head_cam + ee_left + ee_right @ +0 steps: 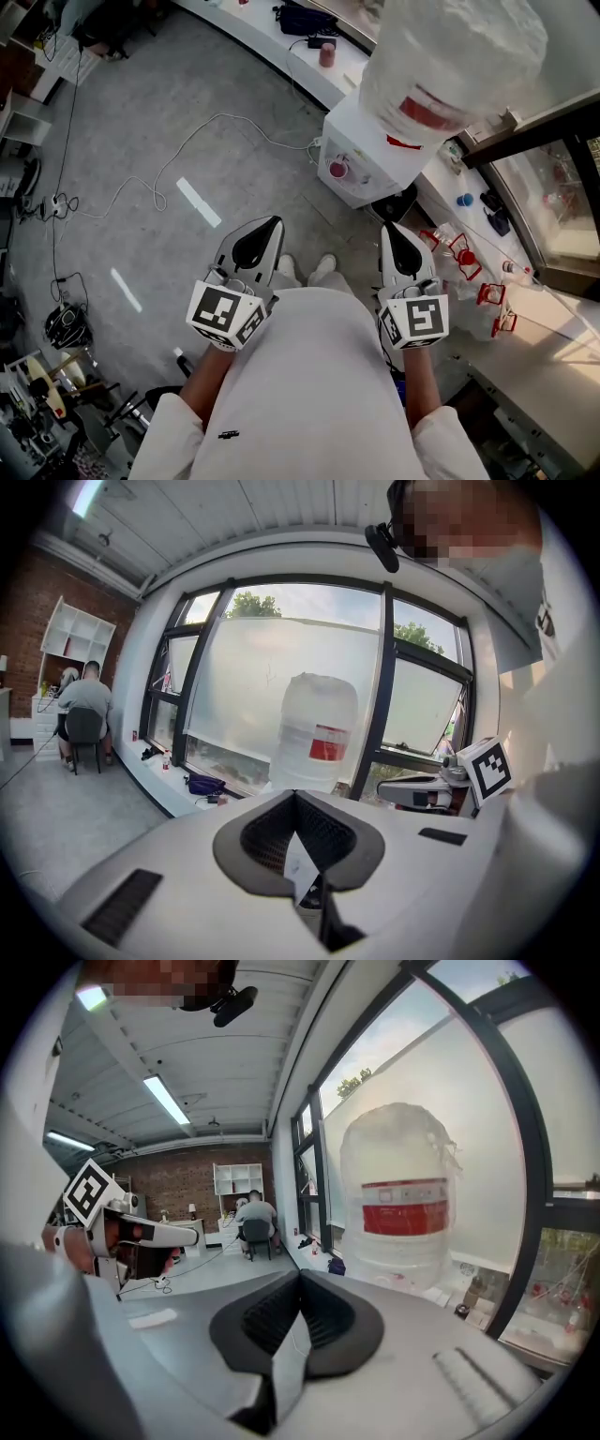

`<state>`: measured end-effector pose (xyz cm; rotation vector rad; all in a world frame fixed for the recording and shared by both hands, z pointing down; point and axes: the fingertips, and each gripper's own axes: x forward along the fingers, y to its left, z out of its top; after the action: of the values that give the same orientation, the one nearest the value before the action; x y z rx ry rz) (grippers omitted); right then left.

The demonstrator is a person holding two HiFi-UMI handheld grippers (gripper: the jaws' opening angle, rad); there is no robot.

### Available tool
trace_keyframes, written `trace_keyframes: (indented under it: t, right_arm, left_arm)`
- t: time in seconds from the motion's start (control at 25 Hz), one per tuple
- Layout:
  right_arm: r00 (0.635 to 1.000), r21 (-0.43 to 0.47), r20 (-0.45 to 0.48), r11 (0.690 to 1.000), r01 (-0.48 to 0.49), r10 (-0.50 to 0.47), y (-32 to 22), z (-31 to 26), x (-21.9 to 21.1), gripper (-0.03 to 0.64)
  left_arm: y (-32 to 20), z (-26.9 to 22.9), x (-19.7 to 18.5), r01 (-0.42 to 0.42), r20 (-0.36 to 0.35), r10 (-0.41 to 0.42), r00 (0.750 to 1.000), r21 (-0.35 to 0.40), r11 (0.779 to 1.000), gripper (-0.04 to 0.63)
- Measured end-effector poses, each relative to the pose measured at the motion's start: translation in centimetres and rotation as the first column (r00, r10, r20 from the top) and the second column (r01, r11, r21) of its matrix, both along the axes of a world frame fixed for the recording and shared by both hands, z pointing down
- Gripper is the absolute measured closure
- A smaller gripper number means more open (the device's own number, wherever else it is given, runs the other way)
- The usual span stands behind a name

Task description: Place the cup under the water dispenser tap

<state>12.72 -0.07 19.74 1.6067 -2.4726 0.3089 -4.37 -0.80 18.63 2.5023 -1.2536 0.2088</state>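
Left hand-held gripper (pixel 267 230), right hand-held gripper (pixel 396 234) pressed together, empty; water dispenser (pixel 361 159) part-hidden beneath bottle (pixel 450 56)

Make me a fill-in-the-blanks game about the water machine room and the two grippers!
1. The big water bottle on the dispenser wears a ___ label.
2. The left gripper and the right gripper are both ___ and hold nothing.
3. The person far off by the brick wall sits on a ___.
Missing words: red; shut; chair.
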Motion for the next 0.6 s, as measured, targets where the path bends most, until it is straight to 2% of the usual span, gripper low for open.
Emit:
trace_keyframes:
  t: [0.32,0.6]
  right_arm:
    - [0.998,0.054,-0.015,0.997,0.054,-0.053,0.7,-2.3,-0.7,0.606]
    - [0.997,0.065,0.024,0.996,0.068,-0.07,-0.1,-3.1,-1.2,0.606]
  left_arm:
    - [0.0,-0.4,0.2,-0.001,0.001,0.001,1.0,0.017,1.0,0.595]
    - [-0.2,-0.9,0.3,-0.019,0.002,0.019,1.0,0.023,1.0,0.595]
